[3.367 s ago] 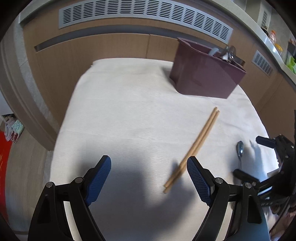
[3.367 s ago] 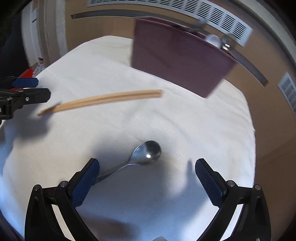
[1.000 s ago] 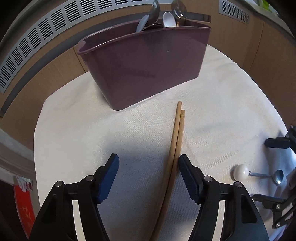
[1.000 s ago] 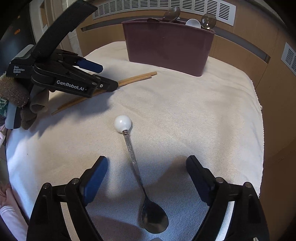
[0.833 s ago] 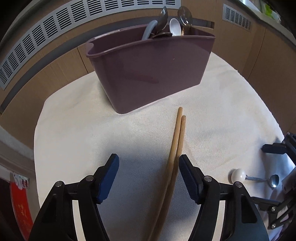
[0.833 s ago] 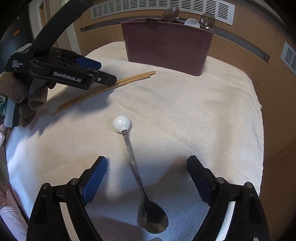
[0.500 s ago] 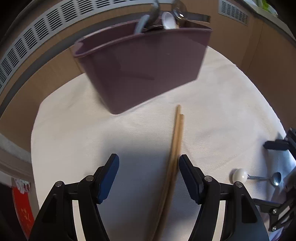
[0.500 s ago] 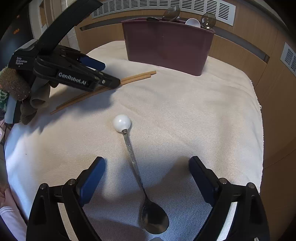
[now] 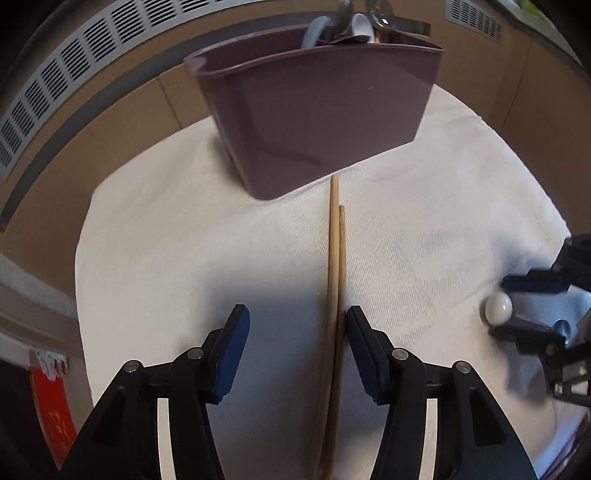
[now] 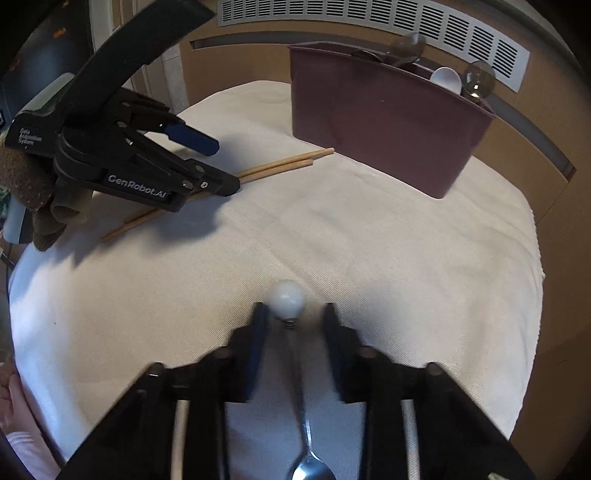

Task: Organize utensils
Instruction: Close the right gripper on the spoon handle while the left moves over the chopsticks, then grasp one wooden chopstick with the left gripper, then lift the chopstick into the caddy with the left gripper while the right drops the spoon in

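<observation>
Left view: chopsticks (image 9: 335,295), light, stiff, prone to roll, lie paired on the bench (image 9: 184,240), tips toward the bin (image 9: 317,122); left tool (image 9: 295,332) spread astride them, best gripped mid-length. Right view: spoon (image 10: 295,369), thin, slippery, ball end toward the bin (image 10: 388,122), lies between the spread right tool (image 10: 293,317); best hold the neck below the ball.

Worktop (image 10: 406,258) under a cream cloth; behind it, wood-panelled wall (image 10: 240,62) with white slatted vent (image 10: 369,18) above.
</observation>
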A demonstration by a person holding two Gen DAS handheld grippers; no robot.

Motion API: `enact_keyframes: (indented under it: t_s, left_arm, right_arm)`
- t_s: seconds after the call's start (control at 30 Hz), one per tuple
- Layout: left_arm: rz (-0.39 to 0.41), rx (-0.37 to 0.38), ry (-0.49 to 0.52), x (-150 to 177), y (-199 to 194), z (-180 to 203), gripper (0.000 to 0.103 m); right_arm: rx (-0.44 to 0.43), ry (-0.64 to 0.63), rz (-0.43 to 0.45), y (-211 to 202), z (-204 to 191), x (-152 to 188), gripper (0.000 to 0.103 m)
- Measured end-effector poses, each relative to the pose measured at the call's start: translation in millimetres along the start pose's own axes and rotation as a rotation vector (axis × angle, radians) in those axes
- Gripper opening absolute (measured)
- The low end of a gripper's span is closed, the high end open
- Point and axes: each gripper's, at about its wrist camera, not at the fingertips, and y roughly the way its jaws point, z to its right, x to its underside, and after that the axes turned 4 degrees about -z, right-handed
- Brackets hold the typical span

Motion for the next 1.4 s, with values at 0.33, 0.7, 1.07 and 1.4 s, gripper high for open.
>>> enact_keyframes:
  t_s: [0.33,0.7,1.07,1.4]
  left_arm:
    - [0.056,0.150,-0.036,6,-32,5,0.039]
    - [-0.036,0.228,-0.041,-2,-3,29,0.035]
    - [-0.095,0.131,0.106,-35,12,55,0.027]
    - [-0.047,0.126,0.026,-32,8,59,0.006]
  right_arm:
    - [-0.007,0.160,0.023,-10,40,25,0.018]
    - [-0.024,0.202,0.048,-11,48,32,0.018]
    - [0.002,0.170,0.029,-11,43,30,0.018]
    - [0.020,0.124,-0.016,-1,44,6,0.020]
